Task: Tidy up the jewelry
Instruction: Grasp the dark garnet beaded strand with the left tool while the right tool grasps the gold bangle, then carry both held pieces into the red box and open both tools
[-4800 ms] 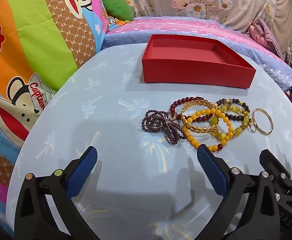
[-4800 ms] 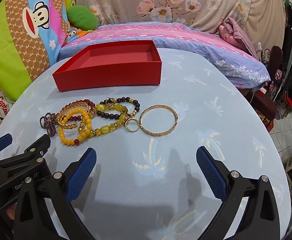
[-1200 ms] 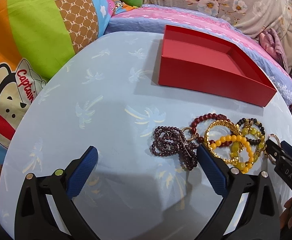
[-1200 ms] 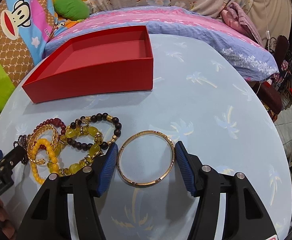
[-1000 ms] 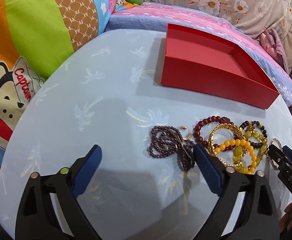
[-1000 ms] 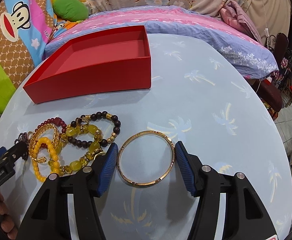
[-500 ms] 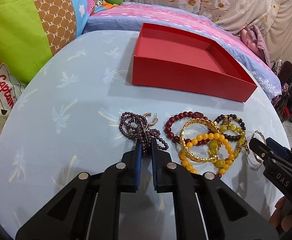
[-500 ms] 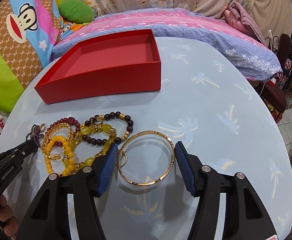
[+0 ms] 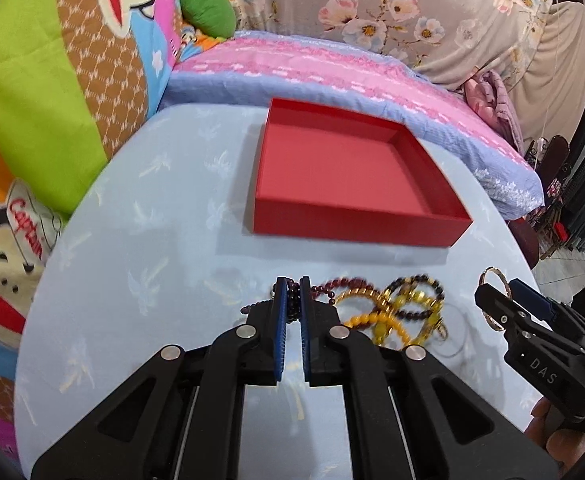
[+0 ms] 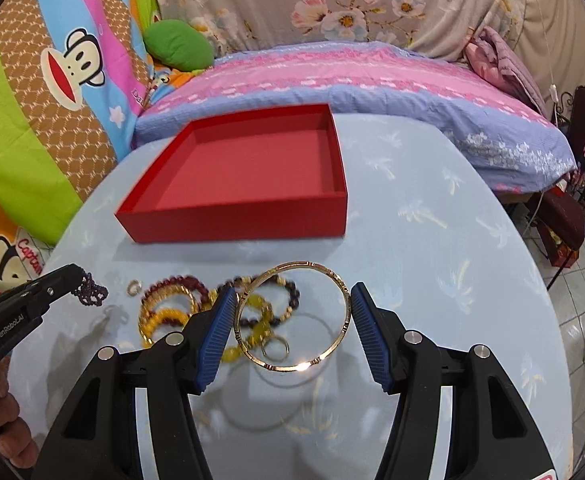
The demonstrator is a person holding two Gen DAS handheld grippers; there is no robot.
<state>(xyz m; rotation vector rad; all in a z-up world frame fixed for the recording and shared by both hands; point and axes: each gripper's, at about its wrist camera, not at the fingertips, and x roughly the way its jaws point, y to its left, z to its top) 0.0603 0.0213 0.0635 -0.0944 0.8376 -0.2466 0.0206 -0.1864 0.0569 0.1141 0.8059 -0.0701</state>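
Jewelry (image 10: pixel 220 312) on palm-print tablecloth (image 10: pixel 432 240)

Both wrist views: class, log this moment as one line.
left tongs: shut on purple bead strand | right tongs: shut on gold bangle | red box: empty

Both grippers are showing matte black plastic arms with triangular cut-outs, silver round rivets and ribbed blue pads (image 10: pixel 214 334). White lettering "GenRoboLAI" is showing at lower left, "DAS" at lower right; bare fingers (image 10: pixel 6 428) are wrapping one handle.
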